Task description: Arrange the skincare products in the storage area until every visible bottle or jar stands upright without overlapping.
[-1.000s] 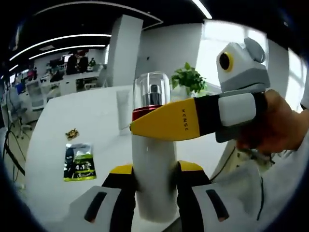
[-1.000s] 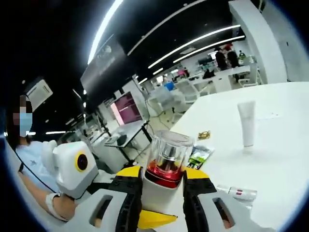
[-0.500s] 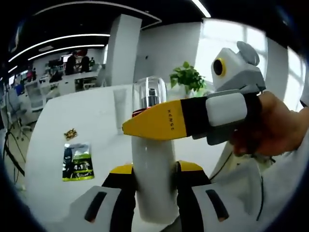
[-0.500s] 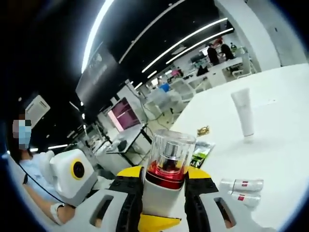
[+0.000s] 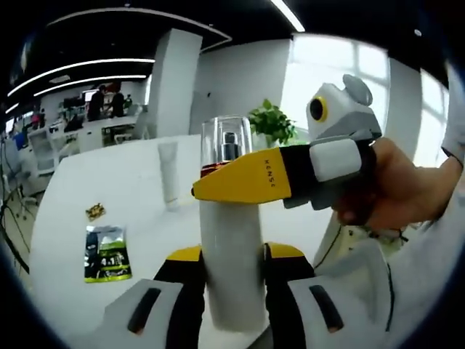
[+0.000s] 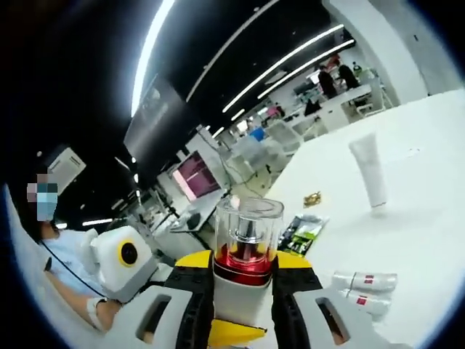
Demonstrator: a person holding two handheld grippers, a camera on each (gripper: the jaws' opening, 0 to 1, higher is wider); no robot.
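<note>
While both hand-held grippers, left (image 5: 227,273) and right (image 6: 242,280), clamp one bottle (image 5: 231,269), tube (image 6: 369,171) upright on desk (image 6: 421,218), sachet (image 5: 104,252) flat, two small tubes (image 6: 363,280) lying.

From my station, the base of the white bottle (image 5: 231,269) lies below the left gripper view's lower edge, and the right gripper (image 5: 240,178) crossing its neck hides the red collar under the clear cap. In the right gripper view, the bottle body drops out of frame between the jaws, so I cannot confirm its length. The print on the dark sachet (image 5: 104,253) is too small to read. The two small tubes (image 6: 363,287) carry labels I cannot resolve.
</note>
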